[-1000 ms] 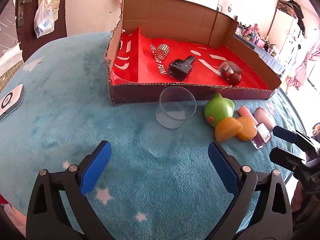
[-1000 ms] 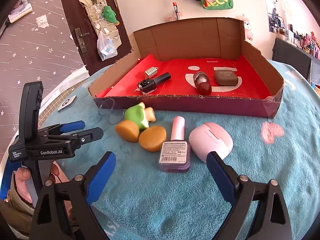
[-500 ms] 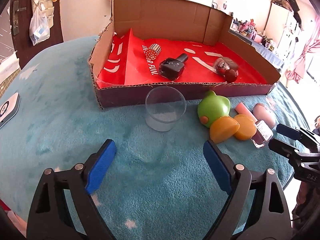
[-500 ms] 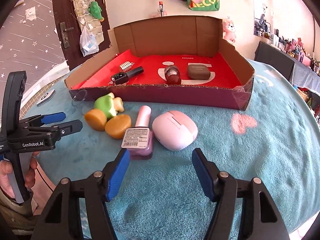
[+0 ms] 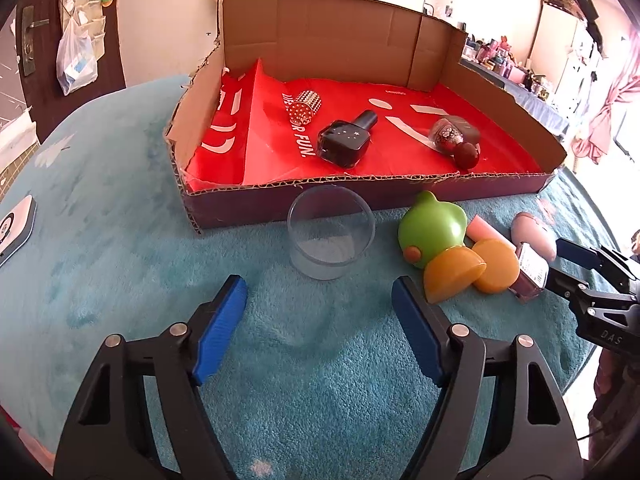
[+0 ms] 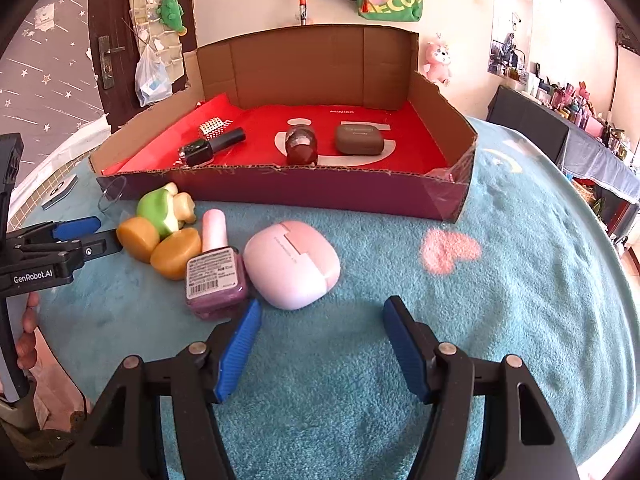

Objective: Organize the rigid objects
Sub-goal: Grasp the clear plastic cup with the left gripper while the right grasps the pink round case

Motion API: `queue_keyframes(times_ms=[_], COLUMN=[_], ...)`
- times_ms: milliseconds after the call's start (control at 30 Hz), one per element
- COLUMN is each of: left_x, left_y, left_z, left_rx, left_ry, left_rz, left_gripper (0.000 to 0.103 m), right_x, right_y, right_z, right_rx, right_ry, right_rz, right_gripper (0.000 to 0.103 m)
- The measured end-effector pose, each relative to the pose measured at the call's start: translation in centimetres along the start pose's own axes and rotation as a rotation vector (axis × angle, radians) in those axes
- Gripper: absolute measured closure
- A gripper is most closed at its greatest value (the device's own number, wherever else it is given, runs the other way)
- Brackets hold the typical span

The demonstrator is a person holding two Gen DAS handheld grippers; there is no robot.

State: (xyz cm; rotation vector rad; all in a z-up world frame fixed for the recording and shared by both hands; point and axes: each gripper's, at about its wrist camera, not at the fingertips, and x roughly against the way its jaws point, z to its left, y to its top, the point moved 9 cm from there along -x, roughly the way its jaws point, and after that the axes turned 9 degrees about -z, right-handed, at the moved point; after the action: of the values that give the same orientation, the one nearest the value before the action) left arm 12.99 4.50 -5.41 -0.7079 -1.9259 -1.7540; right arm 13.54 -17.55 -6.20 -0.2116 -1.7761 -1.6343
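Left wrist view: the left gripper (image 5: 320,300) is held over the teal-covered desk (image 5: 120,272) with its jaws apart and nothing between them, a clear plastic cup (image 5: 331,232) standing just ahead. Beyond the cup a cardboard box (image 5: 320,40) with a red lining is seen — a black nail polish bottle (image 5: 346,140), a studded silver cylinder (image 5: 305,107) and a dark red bottle (image 5: 454,140) lie inside.

Right wrist view: the right gripper (image 6: 320,328) is shown with jaws apart, empty, near a pink earbud case (image 6: 290,264). A purple nail polish bottle (image 6: 214,272) lies just beside the case, next to a green toy (image 6: 160,210) and 2 orange pieces (image 6: 154,244). A brown case (image 6: 359,139) rests inside the box.
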Motion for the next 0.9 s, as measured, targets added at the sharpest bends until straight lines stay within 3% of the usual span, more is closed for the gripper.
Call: queue_keyframes(times_ms=[133, 233, 400, 733, 900], left_x=[-0.4, -0.6, -0.9, -1.6, -1.7], left_y=[0.3, 0.5, 0.9, 1.5, 1.7], left_z=[-0.2, -0.2, 0.0, -0.1, 0.2], left_rx=[0.004, 0.002, 0.018, 0.031, 0.047], left_ry=[-0.008, -0.004, -0.011, -0.015, -0.018], left_rz=[-0.002, -0.003, -0.007, -0.014, -0.021], left_gripper=[0.029, 0.037, 0.041, 0.043, 0.06], right_x=[-0.7, -1.3, -2.0, -3.1, -3.1], right_y=[0.5, 0.8, 1.3, 2.2, 2.1], right_z=[0.2, 0.4, 0.7, 0.9, 1.1], right_rx=[0.019, 0.034, 0.035, 0.011, 0.023], right_ry=[-0.001, 0.001, 0.009, 0.001, -0.013], right_rz=[-0.001, -0.001, -0.002, 0.017, 0.014], right_gripper=[0.036, 0.036, 0.035, 0.034, 0.038])
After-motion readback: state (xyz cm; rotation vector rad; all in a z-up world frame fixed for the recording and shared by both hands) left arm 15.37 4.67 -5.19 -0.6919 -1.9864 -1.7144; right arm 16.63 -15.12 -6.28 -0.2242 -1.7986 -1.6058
